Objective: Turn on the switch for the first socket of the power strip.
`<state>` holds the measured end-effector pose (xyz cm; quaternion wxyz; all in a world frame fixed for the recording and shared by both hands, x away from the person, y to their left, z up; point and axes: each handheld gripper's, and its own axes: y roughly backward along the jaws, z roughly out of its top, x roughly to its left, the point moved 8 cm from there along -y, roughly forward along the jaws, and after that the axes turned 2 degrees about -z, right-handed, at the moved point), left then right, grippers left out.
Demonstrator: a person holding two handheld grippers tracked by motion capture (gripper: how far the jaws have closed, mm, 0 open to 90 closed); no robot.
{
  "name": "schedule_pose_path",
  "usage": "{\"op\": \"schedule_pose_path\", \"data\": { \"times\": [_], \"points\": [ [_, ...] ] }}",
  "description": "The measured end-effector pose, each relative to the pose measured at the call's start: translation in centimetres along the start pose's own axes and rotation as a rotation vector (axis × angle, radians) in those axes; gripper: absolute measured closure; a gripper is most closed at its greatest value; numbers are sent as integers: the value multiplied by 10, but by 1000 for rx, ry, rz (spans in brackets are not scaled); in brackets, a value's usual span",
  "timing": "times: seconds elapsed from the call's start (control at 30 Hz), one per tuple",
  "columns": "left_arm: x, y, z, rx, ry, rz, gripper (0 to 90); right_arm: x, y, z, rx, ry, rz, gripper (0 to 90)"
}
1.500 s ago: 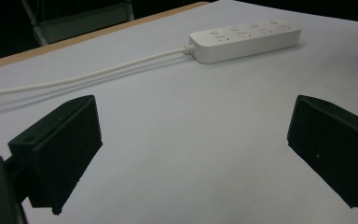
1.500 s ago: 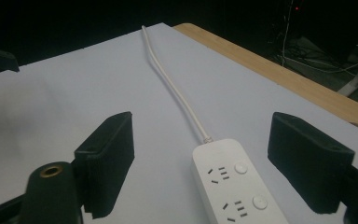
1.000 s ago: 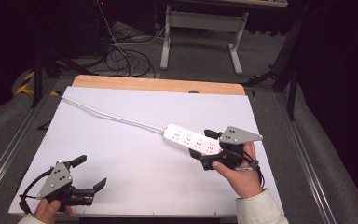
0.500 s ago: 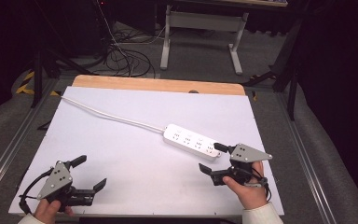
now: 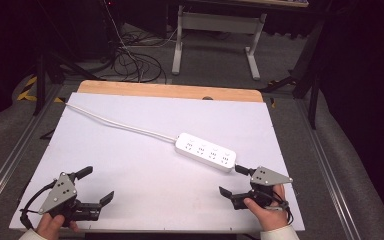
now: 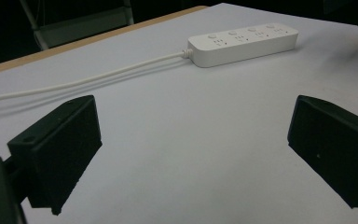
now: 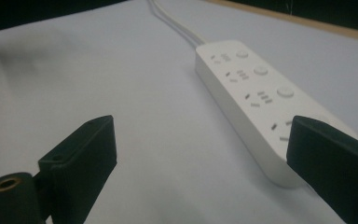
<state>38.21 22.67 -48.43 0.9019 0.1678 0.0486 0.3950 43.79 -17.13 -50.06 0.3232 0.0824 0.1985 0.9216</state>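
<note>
A white power strip (image 5: 205, 152) with several sockets lies flat on the white table top (image 5: 170, 115), right of the middle. Its white cable (image 5: 120, 125) runs off to the back left. My right gripper (image 5: 234, 181) is low at the front right, just short of the strip's near end. It is open, its jaws have just been opening, and nothing is between them. In the right gripper view the strip (image 7: 256, 98) lies ahead, beside the right jaw of the right gripper (image 7: 205, 158). My left gripper (image 5: 96, 185) rests open at the front left, and the strip (image 6: 242, 42) is far ahead of it (image 6: 193, 140).
A bare wooden strip (image 5: 170, 91) borders the table's far edge. Metal rails (image 5: 325, 165) run along both sides. On the floor beyond lie cables (image 5: 135, 60) and a white frame stand (image 5: 215, 30).
My right gripper has drawn back from the strip's right end toward the table's front edge and sunk lower. The strip stays on the table. The left gripper has not moved.
</note>
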Motion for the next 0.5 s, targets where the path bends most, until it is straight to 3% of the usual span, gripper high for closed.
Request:
{"op": "schedule_pose_path", "data": {
  "times": [0.17,0.23,0.3,0.5],
  "points": [
    [0,0,-1,2,-5,-3,33,-7,0,-11,10,-34,-24,99],
    [1,0,-1,5,-10,0,33,-8,0,-15,26,-27,-32,92],
    [0,-1,-2,9,-1,1,33,-6,0,-19,54,3,-5,47],
    [3,-2,-3,17,3,5,33,-9,3,-15,20,-15,-30,50]
  ]
}}
